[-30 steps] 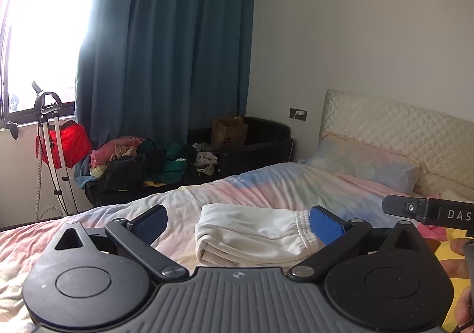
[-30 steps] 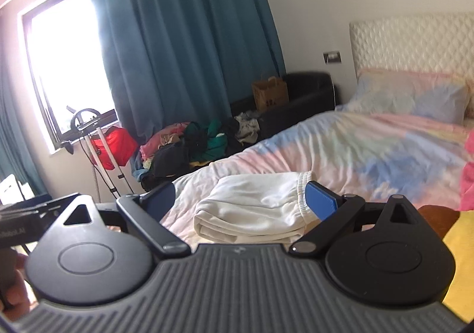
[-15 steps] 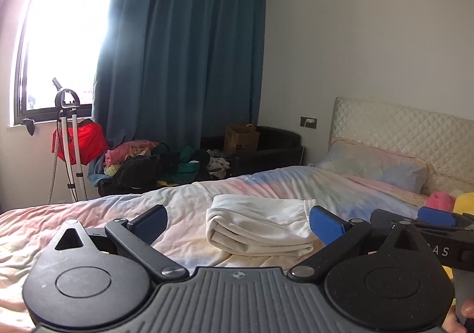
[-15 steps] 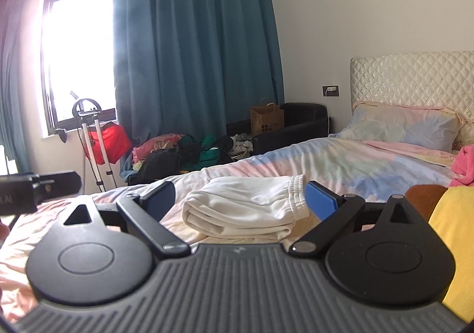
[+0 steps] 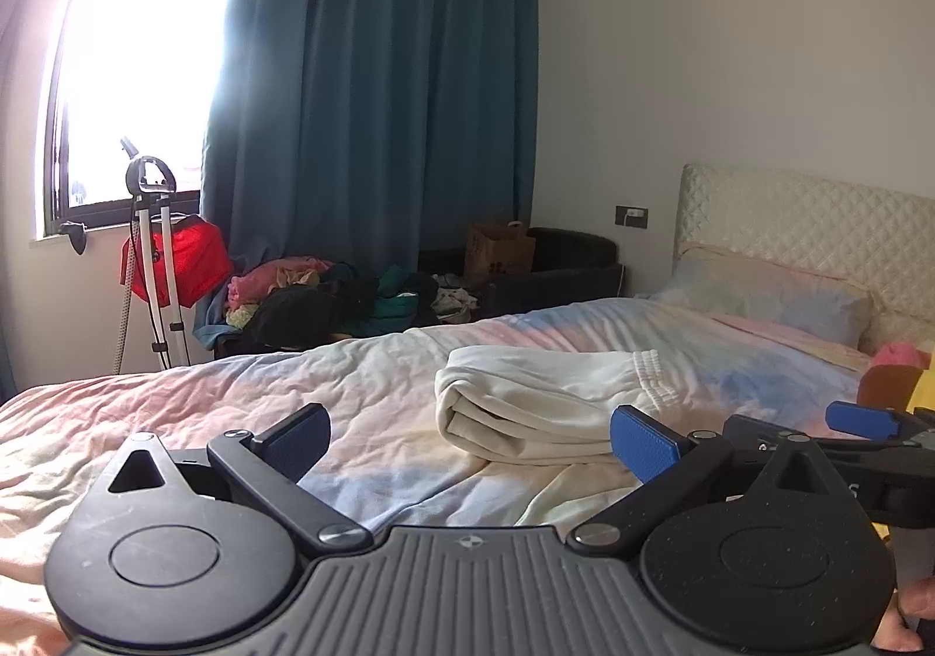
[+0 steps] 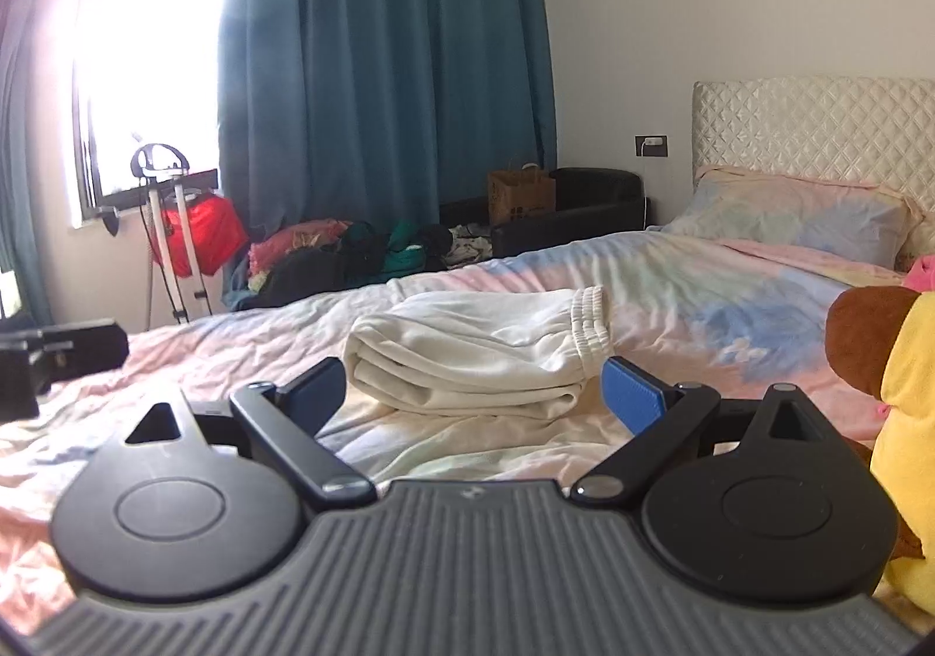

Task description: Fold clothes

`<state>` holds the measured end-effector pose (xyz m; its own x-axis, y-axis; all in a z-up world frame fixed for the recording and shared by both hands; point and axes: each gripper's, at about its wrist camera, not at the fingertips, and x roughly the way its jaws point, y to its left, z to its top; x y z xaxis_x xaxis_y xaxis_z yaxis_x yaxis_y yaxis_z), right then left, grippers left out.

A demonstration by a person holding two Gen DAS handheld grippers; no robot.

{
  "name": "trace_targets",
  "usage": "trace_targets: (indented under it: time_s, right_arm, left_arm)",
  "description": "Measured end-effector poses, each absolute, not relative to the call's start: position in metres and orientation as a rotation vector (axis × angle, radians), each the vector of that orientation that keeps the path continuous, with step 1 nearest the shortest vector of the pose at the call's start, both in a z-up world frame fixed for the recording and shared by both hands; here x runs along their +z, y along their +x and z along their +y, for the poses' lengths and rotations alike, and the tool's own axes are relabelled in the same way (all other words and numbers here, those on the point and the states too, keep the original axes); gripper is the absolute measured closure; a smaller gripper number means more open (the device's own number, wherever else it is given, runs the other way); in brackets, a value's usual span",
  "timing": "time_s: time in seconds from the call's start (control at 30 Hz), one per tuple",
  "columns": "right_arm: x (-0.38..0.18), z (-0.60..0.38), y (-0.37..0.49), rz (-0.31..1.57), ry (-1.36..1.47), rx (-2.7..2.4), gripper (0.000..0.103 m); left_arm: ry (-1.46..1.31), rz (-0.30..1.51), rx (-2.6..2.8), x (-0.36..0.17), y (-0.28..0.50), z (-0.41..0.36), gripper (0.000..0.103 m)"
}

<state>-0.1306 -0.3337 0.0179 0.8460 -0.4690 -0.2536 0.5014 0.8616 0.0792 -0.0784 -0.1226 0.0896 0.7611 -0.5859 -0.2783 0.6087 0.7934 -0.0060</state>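
One folded white garment point(image 6: 473, 358) and one pillow point(image 6: 795, 215) lay on one bed point(image 6: 672, 276). Two tools were counted, left point(image 5: 467, 440) and right point(image 6: 472, 387).

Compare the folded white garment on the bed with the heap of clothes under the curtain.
The white garment is folded into a neat stack; the heap of clothes is loose and jumbled. The garment is a single cream colour; the heap mixes pink, black and green. The garment lies on the bed; the heap sits beyond it, below the curtain. Neither is touched by a hand-held gripper.

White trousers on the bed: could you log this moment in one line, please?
white trousers: folded, on bed | left gripper: open | right gripper: open
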Motion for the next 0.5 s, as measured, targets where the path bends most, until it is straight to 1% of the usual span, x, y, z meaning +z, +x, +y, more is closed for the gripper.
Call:
trace_targets:
  time_s: [0.33, 0.5]
  right_arm:
    - [0.012, -0.334, -0.135, 0.208, 0.164, -0.545, 0.007]
    - [0.012, -0.332, -0.130, 0.228, 0.149, -0.544, 0.007]
  left_arm:
    - [0.087, 0.314, -0.632, 0.078, -0.070, -0.121, 0.000]
    - [0.086, 0.322, -0.639, 0.078, -0.070, -0.121, 0.000]
